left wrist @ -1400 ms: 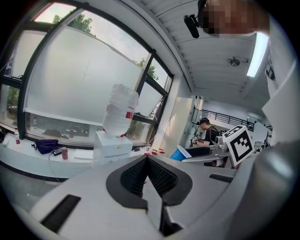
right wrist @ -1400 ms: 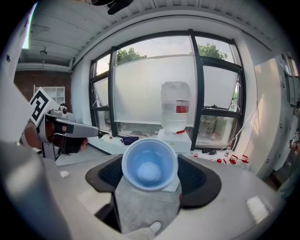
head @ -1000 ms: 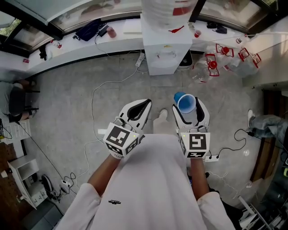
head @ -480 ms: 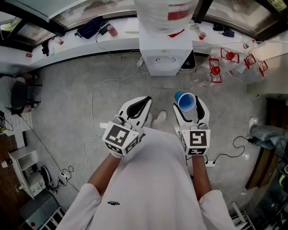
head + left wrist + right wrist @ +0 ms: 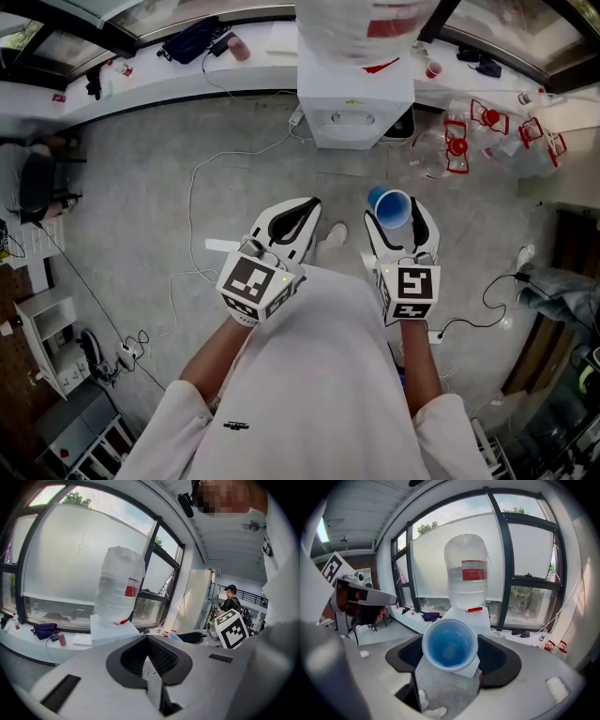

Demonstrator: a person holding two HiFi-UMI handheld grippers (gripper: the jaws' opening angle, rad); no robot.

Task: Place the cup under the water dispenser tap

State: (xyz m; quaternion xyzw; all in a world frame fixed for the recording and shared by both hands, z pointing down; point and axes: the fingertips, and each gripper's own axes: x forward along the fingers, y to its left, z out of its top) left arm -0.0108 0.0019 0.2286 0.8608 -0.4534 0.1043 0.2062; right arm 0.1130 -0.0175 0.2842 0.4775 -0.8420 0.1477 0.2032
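Blue cup [image 5: 450,645] clamped between the jaws of the right gripper [image 5: 397,220], held above the floor, well short of the water dispenser [image 5: 354,103] ahead. Left gripper [image 5: 149,663] alongside, jaws together on nothing. Perhaps taps on the dispenser's front; too blurred to tell.

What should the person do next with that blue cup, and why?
Probably carry it straight forward. The right gripper holds the blue cup upright between its fingers, but the water dispenser stands ahead across the floor, so the cup is not near it yet.
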